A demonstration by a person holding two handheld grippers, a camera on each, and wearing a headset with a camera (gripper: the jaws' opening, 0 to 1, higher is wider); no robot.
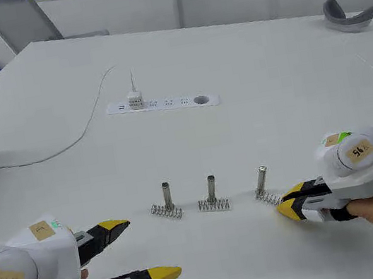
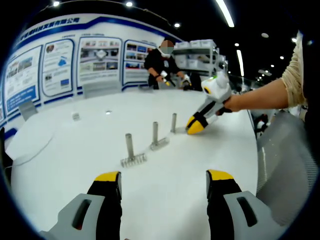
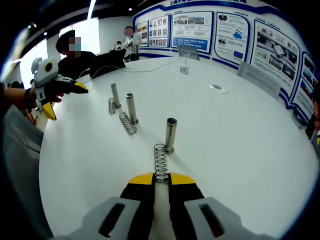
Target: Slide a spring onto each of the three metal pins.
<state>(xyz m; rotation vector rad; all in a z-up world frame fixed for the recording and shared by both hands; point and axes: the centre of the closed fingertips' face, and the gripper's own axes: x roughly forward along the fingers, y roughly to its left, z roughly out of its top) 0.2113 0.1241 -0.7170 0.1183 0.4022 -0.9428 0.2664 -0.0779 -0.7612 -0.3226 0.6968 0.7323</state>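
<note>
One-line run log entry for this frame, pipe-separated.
step: spring pickup | right tongs: shut on spring beside pin | left tongs: open, empty | springs on pins: none

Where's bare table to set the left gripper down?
Wide bare stretch between the power strip and the pins; another on the near side of the springs, between the left gripper and the right gripper. Crowded along the pin row, most at the right end.

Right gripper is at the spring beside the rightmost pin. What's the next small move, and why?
Probably lift the spring and tip it upright over that pin: the right gripper looks shut on its near end, and it lies flat on the table.
</note>
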